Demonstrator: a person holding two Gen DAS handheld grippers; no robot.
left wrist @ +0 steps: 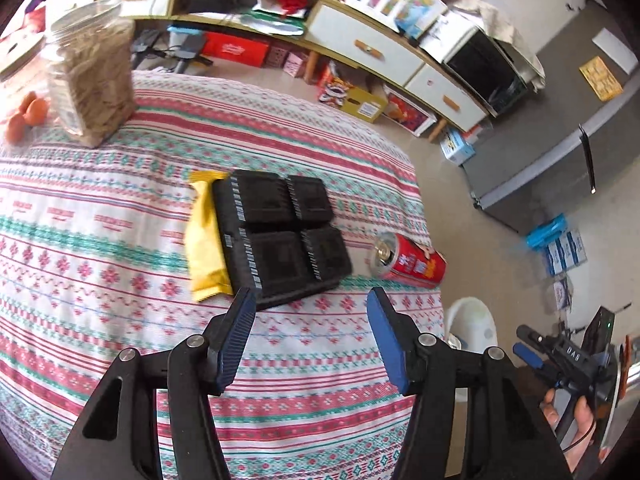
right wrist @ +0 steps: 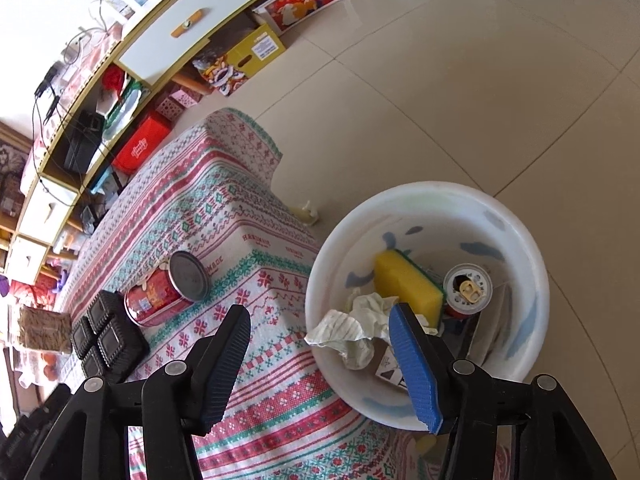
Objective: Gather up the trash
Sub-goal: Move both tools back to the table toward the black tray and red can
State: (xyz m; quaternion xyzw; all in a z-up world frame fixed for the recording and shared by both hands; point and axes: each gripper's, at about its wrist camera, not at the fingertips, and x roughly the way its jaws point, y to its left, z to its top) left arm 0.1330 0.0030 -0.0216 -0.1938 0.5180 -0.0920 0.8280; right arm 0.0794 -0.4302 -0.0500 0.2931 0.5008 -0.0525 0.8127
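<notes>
A black plastic tray (left wrist: 280,236) lies on the patterned tablecloth (left wrist: 120,208), with a yellow wrapper (left wrist: 204,240) against its left side. A red can (left wrist: 412,262) lies on its side near the table's right edge; it also shows in the right wrist view (right wrist: 164,294), beside the tray (right wrist: 106,338). My left gripper (left wrist: 312,300) is open and empty, just short of the tray. My right gripper (right wrist: 320,316) is open and empty above the table edge and the white bin (right wrist: 536,280). The bin holds a yellow sponge (right wrist: 404,280), crumpled paper (right wrist: 360,328) and a can (right wrist: 468,288).
A clear jar of snacks (left wrist: 92,76) and eggs (left wrist: 28,116) stand at the table's far left. A low cabinet (left wrist: 360,48) with boxes beneath runs along the wall. A grey fridge (left wrist: 560,152) stands right. A paper scrap (right wrist: 306,212) lies on the tiled floor.
</notes>
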